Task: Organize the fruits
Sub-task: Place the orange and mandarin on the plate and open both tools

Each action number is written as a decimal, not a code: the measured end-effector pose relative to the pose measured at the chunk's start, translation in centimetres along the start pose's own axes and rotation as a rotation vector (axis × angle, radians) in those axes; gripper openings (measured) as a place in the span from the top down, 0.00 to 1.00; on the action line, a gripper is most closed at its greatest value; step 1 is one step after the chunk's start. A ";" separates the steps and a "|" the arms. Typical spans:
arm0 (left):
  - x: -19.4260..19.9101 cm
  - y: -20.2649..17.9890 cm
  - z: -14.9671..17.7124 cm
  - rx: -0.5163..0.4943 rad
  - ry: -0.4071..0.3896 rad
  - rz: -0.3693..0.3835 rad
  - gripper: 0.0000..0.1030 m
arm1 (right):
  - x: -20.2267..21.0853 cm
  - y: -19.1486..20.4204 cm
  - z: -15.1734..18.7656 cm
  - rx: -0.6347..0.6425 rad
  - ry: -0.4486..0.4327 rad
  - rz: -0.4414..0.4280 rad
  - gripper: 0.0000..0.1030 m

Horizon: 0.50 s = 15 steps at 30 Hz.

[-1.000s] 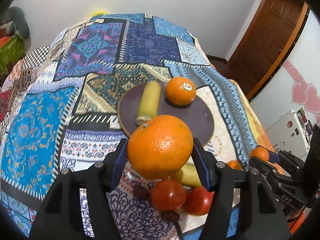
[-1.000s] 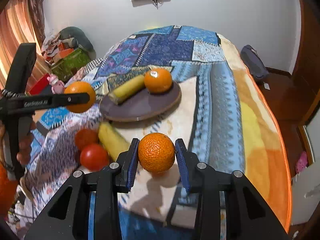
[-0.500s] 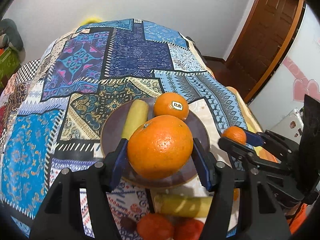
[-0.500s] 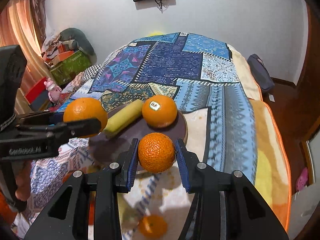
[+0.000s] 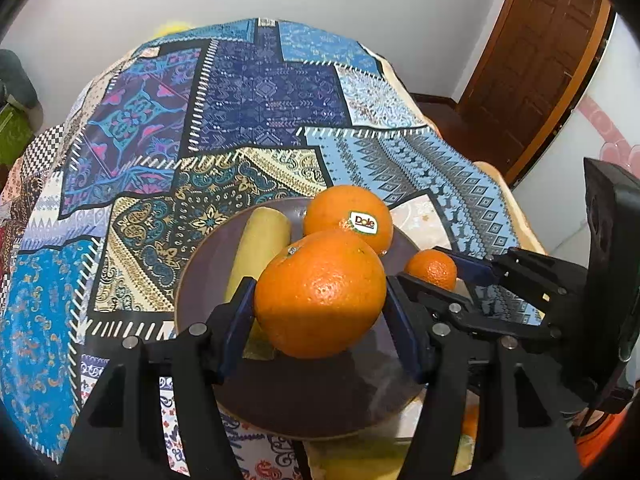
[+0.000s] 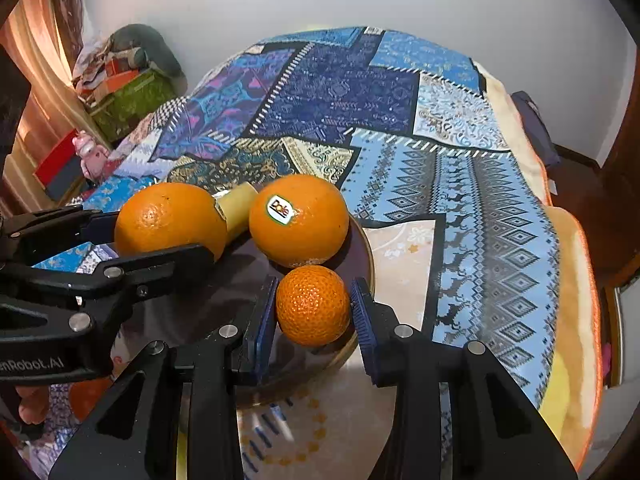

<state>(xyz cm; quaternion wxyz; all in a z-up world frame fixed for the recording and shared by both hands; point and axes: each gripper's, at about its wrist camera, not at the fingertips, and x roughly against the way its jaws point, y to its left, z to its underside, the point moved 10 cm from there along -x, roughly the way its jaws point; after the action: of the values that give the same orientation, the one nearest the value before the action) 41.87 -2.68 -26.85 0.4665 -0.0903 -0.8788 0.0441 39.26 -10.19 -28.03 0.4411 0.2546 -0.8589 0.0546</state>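
My left gripper [image 5: 320, 304] is shut on a large orange [image 5: 320, 292] and holds it over the dark round plate [image 5: 320, 404]. On the plate lie a banana [image 5: 260, 240] and a stickered orange [image 5: 348, 216]. My right gripper [image 6: 314, 316] is shut on a small mandarin [image 6: 313, 305] over the plate's right edge [image 6: 366, 248]. In the right wrist view the left gripper's large orange [image 6: 170, 220] is at the left, beside the stickered orange [image 6: 299, 220] and the banana end [image 6: 236, 208]. The mandarin also shows in the left wrist view [image 5: 431, 269].
A patchwork blanket [image 5: 256, 92] covers the bed under the plate. Another banana [image 5: 360, 456] lies on it below the plate, partly hidden. A wooden door [image 5: 536, 48] stands at the right. Boxes and clutter [image 6: 128, 92] sit left of the bed.
Both grippers have moved forward with their fruit, from the loose fruits near the front to over the plate. The tomatoes have dropped out of view.
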 end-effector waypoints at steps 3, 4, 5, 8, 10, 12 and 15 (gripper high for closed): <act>-0.6 0.1 0.2 0.000 0.014 -0.001 0.40 | -0.4 -0.1 0.2 0.008 0.010 0.004 0.67; -0.8 0.1 0.2 0.001 0.018 -0.001 0.40 | -0.6 -0.1 0.1 0.009 0.013 0.003 0.67; -1.0 0.2 0.3 0.003 0.023 -0.003 0.40 | -0.8 -0.1 0.1 0.011 0.016 0.000 0.67; -1.4 0.2 0.5 0.004 0.038 0.003 0.40 | -1.0 0.1 0.2 0.019 0.023 0.000 0.67; -1.4 0.1 0.5 -0.007 0.041 -0.006 0.40 | -1.1 0.2 0.3 0.025 0.025 0.005 0.66; -1.4 0.0 0.5 -0.013 0.043 -0.007 0.40 | -1.2 0.2 0.3 0.030 0.028 0.003 0.65; -1.2 -0.2 0.8 0.004 0.052 0.021 0.39 | -0.8 0.1 0.2 0.035 0.021 0.015 0.57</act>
<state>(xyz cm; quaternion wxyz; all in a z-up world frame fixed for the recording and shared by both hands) 41.85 -3.07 -28.20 0.4889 -0.1000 -0.8652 0.0484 39.45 -9.83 -28.77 0.4450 0.2553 -0.8550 0.0756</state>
